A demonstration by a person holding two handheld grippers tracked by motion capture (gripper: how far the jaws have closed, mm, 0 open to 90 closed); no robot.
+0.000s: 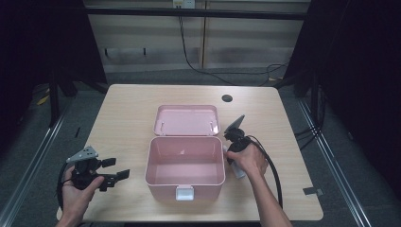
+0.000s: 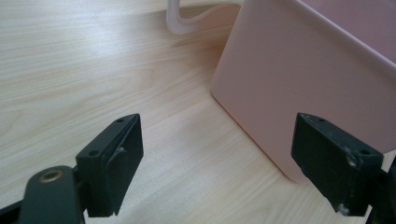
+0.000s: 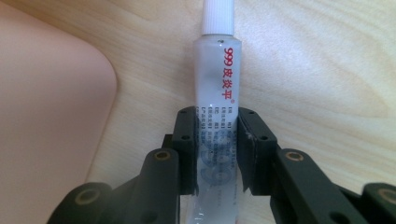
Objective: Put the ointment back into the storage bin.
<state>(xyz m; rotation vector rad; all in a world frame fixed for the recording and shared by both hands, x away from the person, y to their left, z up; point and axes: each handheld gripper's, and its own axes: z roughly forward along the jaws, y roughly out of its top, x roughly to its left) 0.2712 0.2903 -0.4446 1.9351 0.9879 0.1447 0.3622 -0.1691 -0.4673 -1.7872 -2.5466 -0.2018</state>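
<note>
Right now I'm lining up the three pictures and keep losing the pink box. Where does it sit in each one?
High view: the pink box stands open at the table's centre, lid folded back, between the two tongs.
Left gripper view: its side wall takes up the upper right, past the open jaws.
Right gripper view: its rounded corner lies at the left edge, beside the ointment tube.
Shared landmark: the light wooden table.

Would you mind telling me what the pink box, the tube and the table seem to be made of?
Box: probably moulded plastic, matte pink, with rounded corners and smooth, even walls.
Tube: soft translucent plastic, slightly glossy, with a ribbed white cap and red print; the right gripper is shut on it.
Table: pale wood grain, smooth; whether solid wood or laminate is unclear.
</note>
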